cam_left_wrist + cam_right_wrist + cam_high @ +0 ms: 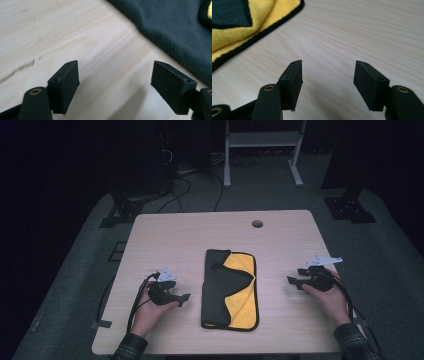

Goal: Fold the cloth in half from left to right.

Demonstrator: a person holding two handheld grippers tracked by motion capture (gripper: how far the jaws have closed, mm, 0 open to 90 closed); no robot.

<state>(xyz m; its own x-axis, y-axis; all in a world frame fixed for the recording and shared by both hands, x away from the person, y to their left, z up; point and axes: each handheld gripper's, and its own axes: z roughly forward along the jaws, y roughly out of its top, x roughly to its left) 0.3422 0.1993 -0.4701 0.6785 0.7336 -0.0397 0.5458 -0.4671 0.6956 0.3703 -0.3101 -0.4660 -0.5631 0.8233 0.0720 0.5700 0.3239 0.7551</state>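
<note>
A folded cloth (229,290), dark grey on one side and yellow on the other with a black hem, lies in the middle of the light wooden table (280,235). My left gripper (186,299) rests just left of the cloth, pointing at it, its jaws open over bare wood. In the left gripper view (115,80) the grey cloth (175,30) fills the upper right. My right gripper (291,281) sits to the right of the cloth, jaws open with nothing between them. The right gripper view (328,75) has the yellow cloth (242,27) at its upper left.
A round cable hole (257,224) sits near the table's far edge. Beyond the table are a white frame (262,145) and cables (185,175) on the dark floor, with black stands (350,205) at both far corners.
</note>
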